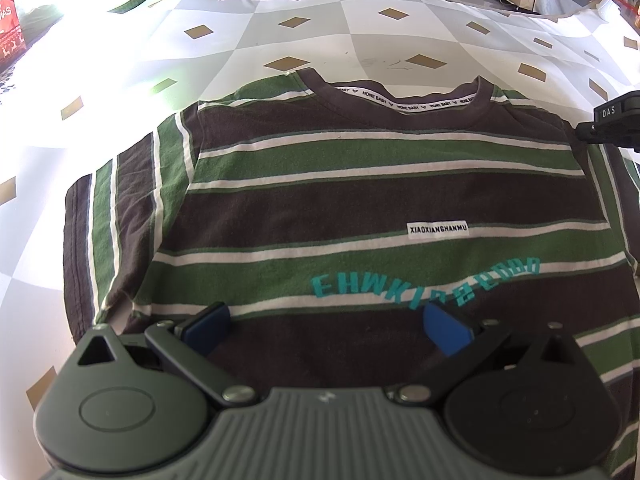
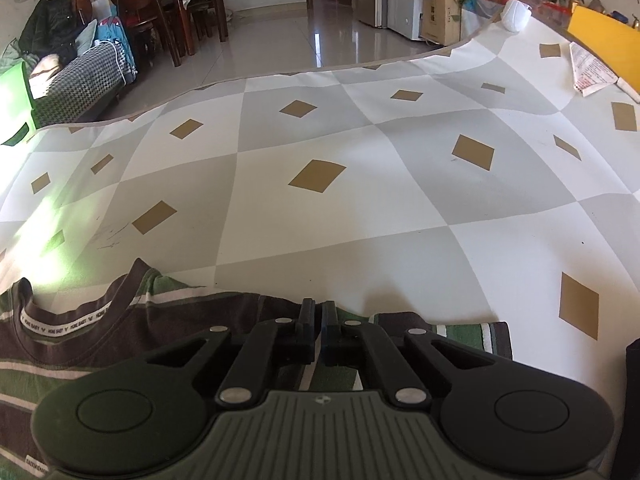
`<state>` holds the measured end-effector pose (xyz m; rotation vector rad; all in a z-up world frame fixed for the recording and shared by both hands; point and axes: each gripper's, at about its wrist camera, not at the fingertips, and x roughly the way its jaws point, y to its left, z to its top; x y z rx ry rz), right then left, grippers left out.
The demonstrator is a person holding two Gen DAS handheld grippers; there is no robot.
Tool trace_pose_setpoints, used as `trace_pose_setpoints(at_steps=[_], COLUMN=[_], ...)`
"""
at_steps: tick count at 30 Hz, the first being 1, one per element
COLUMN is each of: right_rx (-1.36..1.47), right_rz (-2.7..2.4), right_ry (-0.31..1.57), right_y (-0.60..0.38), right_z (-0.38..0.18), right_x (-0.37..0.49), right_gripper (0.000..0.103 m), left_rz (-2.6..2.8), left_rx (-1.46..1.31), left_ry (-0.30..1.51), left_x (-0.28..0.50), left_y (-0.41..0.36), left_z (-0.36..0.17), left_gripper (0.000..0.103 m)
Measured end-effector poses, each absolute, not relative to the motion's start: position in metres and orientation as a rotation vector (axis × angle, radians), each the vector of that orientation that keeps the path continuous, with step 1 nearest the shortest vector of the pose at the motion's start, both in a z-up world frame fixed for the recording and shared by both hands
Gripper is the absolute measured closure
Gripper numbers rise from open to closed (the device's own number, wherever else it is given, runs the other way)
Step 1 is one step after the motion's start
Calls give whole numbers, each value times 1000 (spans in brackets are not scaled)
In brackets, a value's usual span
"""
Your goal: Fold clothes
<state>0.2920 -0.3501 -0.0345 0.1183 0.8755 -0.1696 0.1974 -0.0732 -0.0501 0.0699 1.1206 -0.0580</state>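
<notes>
A T-shirt (image 1: 360, 192) striped in brown, green and white lies flat and front up on the checked tablecloth (image 1: 360, 40), collar toward the far edge. My left gripper (image 1: 326, 320) hovers over the lower chest by the teal lettering, open, its blue pads (image 1: 208, 326) wide apart with only flat cloth below. My right gripper (image 2: 318, 308) is shut on the shirt (image 2: 120, 340) at the far edge of its right shoulder, beside the sleeve (image 2: 472, 336). In the left wrist view, the right gripper (image 1: 584, 130) enters from the right at that shoulder.
The tablecloth (image 2: 360, 200) stretches far beyond the collar. At the far right lie a folded leaflet (image 2: 592, 72), a yellow sheet (image 2: 604, 40) and a white object (image 2: 516, 14). Past the table edge are tiled floor, chairs (image 2: 140, 12) and a sofa (image 2: 80, 76).
</notes>
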Motion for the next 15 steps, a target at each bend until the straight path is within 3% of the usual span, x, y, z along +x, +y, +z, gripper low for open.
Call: trace_pose_setpoints(at_steps=[5,8,15], right_rx=[225,249,238], right_rz=[-195,-182,-100], right_ry=[873,861,879], right_y=[-358,-357,-354], right_z=[-29,-21,-8], right_x=[293,289,279], right_gripper=[100,76,71], left_rz=[-59,-60,-63], left_rx=[69,69,69], left_ry=[1122,1122,1133], left_x=[198,198,201], left_y=[-73,-73,-73], left_z=[-51,-51,-50], left_gripper=[0,0,0])
